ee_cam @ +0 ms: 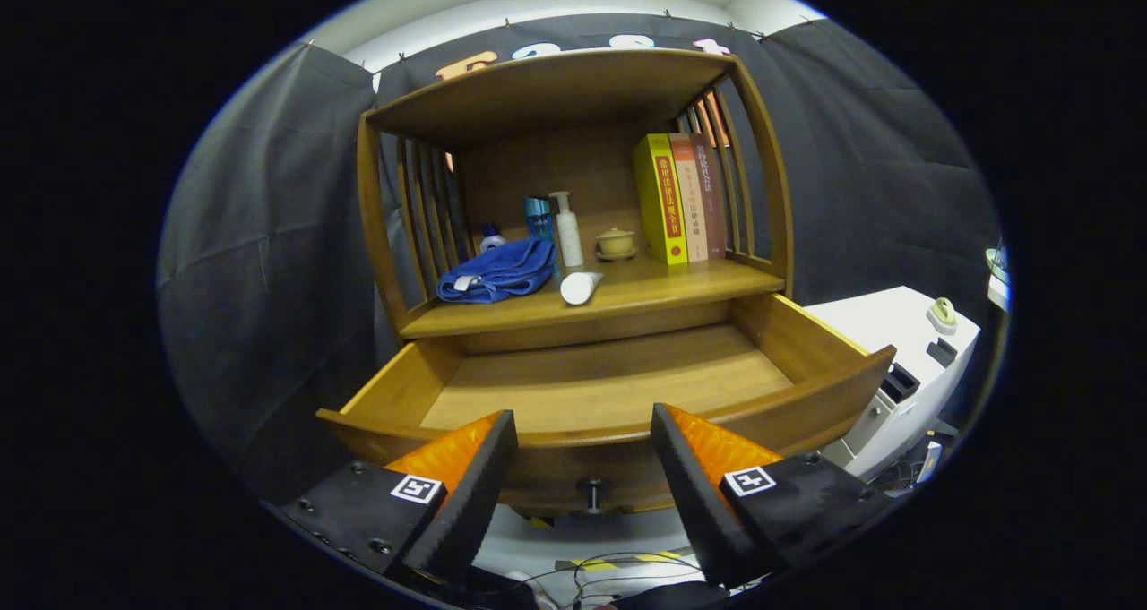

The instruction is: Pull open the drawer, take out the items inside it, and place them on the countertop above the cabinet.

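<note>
Drawer (609,386): pulled fully open, its visible floor bare. Countertop (668,283): blue towel (497,271) at left edge, white tube (580,287) at front edge; removal judged finished. Gripper (582,449): fingers held apart, gripping nothing, flanking the drawer knob (591,494).

The gripper (582,431) has two wedge-shaped fingers with ridged inner faces, set apart; each dark base carries screws and a square black-and-white marker.

Camera faces the open drawer (609,386) closely, slightly above.
</note>
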The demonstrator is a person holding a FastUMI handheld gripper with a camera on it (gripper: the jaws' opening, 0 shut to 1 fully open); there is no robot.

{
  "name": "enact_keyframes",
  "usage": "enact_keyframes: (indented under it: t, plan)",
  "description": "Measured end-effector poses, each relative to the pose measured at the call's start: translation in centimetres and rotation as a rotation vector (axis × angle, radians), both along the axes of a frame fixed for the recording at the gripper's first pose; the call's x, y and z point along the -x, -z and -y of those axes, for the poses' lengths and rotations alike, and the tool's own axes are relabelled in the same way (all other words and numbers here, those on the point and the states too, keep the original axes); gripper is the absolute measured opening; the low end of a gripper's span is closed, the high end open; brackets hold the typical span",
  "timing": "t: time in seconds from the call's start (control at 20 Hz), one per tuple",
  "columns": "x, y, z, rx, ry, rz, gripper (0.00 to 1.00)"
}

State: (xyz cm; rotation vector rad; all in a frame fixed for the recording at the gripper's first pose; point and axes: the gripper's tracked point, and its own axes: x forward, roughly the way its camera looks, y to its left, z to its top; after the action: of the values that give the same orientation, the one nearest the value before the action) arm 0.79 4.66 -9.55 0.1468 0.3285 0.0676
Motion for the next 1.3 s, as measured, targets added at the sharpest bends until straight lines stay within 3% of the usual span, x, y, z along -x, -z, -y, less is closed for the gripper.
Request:
enact_keyframes:
  t: [0.75,1.3]
  plan:
    - [-0.6,4.4,1.5,0.061,0.029,-0.017,0.99]
    - [-1.2,4.5,1.2,0.099,0.032,0.01,0.99]
